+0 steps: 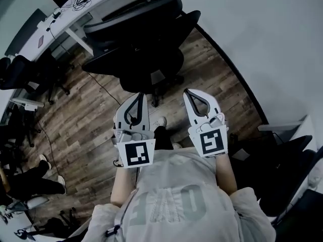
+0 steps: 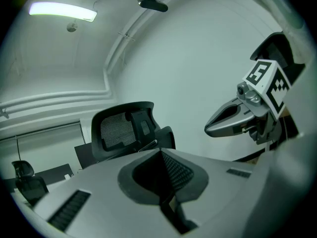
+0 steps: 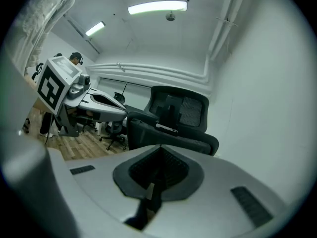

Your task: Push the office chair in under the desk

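Note:
The black office chair stands on the wood floor with its mesh back toward me, a short way out from the white desk at the upper left. My left gripper and right gripper are held side by side just short of the chair's back, touching nothing. Both are shut and empty. In the left gripper view the shut jaws point at the chair's headrest, with the right gripper alongside. The right gripper view shows its shut jaws before the chair.
A white wall curves close along the right of the chair. More black chairs stand at the left and lower right. A cable trails over the floor. Someone's legs show at the lower left.

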